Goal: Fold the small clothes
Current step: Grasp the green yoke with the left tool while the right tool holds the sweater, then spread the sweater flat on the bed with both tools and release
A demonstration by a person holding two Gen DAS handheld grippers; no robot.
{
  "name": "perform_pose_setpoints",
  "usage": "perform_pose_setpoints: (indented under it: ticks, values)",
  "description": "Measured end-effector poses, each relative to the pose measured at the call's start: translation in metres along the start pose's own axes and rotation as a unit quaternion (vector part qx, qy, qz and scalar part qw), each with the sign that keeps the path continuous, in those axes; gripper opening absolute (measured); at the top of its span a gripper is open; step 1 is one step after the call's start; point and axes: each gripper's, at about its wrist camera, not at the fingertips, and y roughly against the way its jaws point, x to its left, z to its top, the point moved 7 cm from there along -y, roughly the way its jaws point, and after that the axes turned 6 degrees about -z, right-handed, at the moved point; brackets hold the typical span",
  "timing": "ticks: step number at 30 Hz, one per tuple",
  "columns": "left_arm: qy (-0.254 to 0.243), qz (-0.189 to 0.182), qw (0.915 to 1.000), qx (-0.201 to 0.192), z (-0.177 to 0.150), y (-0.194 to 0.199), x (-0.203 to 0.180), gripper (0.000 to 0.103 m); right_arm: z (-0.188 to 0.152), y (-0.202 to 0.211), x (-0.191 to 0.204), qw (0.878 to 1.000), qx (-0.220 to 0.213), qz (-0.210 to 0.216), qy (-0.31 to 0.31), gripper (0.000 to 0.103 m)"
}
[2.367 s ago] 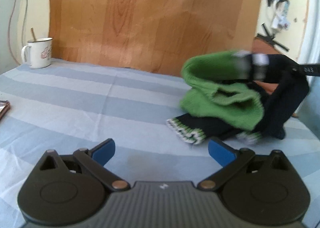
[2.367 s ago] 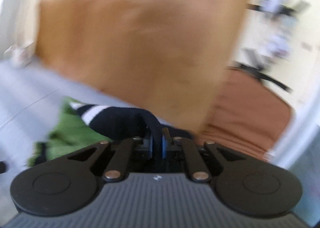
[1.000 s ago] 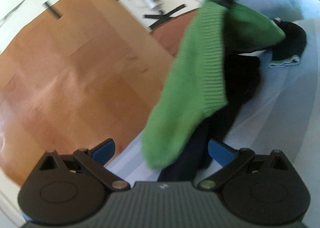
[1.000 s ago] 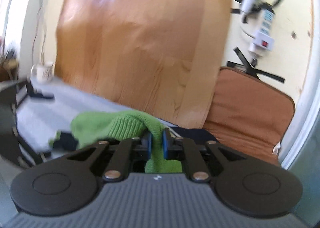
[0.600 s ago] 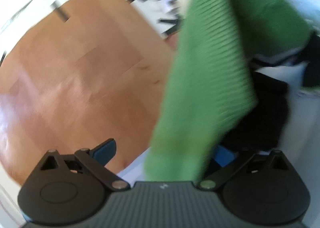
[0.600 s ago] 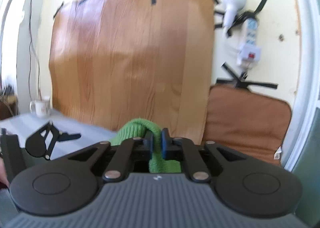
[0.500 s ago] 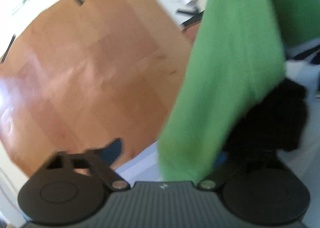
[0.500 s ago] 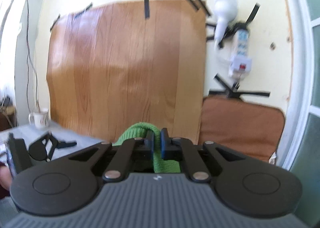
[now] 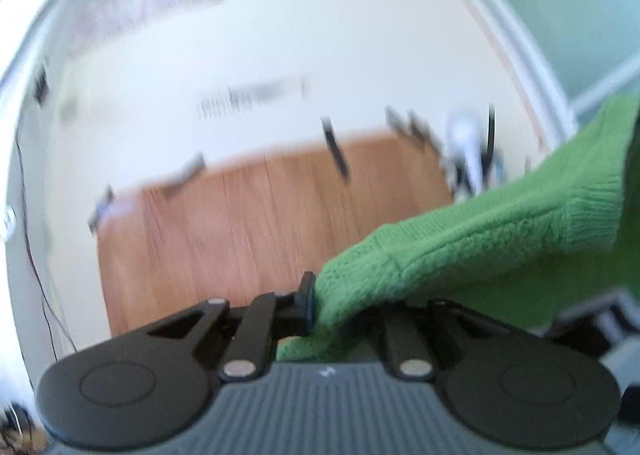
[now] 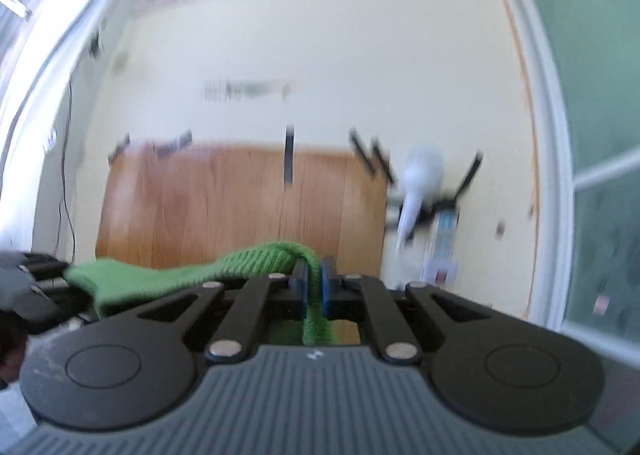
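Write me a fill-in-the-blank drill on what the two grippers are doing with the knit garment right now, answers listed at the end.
1. The knit garment clamped by both grippers is ____ in colour.
2. The right gripper is shut on the garment, and the left gripper, whose jaws have just been closing, is ____ on it too.
3. Behind the garment a ____-coloured panel is taped to the wall.
4. In the right wrist view the garment stretches away to the ____ side of the picture.

Missing words: green; shut; wood; left

Green knit garment (image 9: 480, 239), wood-grain board (image 10: 240, 199)
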Motion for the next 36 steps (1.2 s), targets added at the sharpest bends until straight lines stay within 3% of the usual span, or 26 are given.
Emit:
perform_pose_setpoints:
  ticks: [3,7,10,12,15,17,20,24,25,27,29,31,33,34,36]
  values:
    - [-0.03,0.003,0.9976,-0.062,0.051,0.037,-0.002,0.011,0.039,0.019,-0.01,0.999,-0.052,-0.002,0.002,0.009]
    - [-0.084,0.017,0.9878,-0.13,0.109,0.08,-0.008,0.011,0.086,0.038,-0.028,0.994,-0.107,0.012,-0.002,0.009]
    - [-0.122,0.045,0.9769,-0.169,0.136,0.107,-0.009,0.012,0.11,0.044,-0.036,0.991,-0.128,0.029,0.001,0.009]
    - [-0.138,0.06,0.9717,-0.182,0.143,0.119,-0.008,0.012,0.117,0.044,-0.041,0.99,-0.135,0.036,0.003,0.009]
    - [-0.14,0.06,0.9743,-0.166,0.138,0.111,-0.009,0.012,0.106,0.03,-0.05,0.991,-0.121,0.05,-0.002,0.007]
    - [-0.139,0.052,0.9797,-0.135,0.119,0.098,-0.012,0.012,0.087,0.013,-0.054,0.993,-0.101,0.06,-0.012,0.002]
    - [-0.13,0.022,0.9896,-0.057,0.07,0.047,-0.017,0.013,0.046,-0.031,-0.064,0.995,-0.051,0.074,-0.044,0.002]
    - [-0.113,0.008,0.9906,0.077,-0.034,-0.038,-0.028,0.015,-0.041,-0.107,-0.055,0.996,0.044,0.068,-0.027,0.003]
    - [-0.105,0.009,0.9872,0.119,-0.064,-0.064,-0.03,0.015,-0.066,-0.122,-0.053,0.994,0.076,0.074,-0.028,0.003]
    - [-0.082,-0.003,0.9705,0.227,-0.144,-0.117,-0.031,0.015,-0.117,-0.141,-0.051,0.985,0.146,0.087,-0.036,0.005]
    - [-0.054,-0.008,0.9401,0.336,-0.233,-0.149,-0.032,0.012,-0.153,-0.137,-0.046,0.97,0.207,0.123,-0.044,0.008]
    - [-0.051,0.007,0.9208,0.387,-0.283,-0.166,-0.027,0.009,-0.183,-0.121,-0.037,0.954,0.255,0.159,-0.019,0.015]
    - [-0.055,0.014,0.9169,0.395,-0.307,-0.171,-0.024,0.009,-0.222,-0.101,-0.03,0.938,0.301,0.169,0.032,0.053]
    - [-0.043,0.01,0.9178,0.395,-0.311,-0.172,-0.022,0.01,-0.238,-0.093,-0.028,0.932,0.32,0.165,0.052,0.06]
    - [-0.024,0.005,0.9221,0.386,-0.309,-0.174,-0.018,0.012,-0.27,-0.087,-0.028,0.916,0.362,0.157,0.068,0.062]
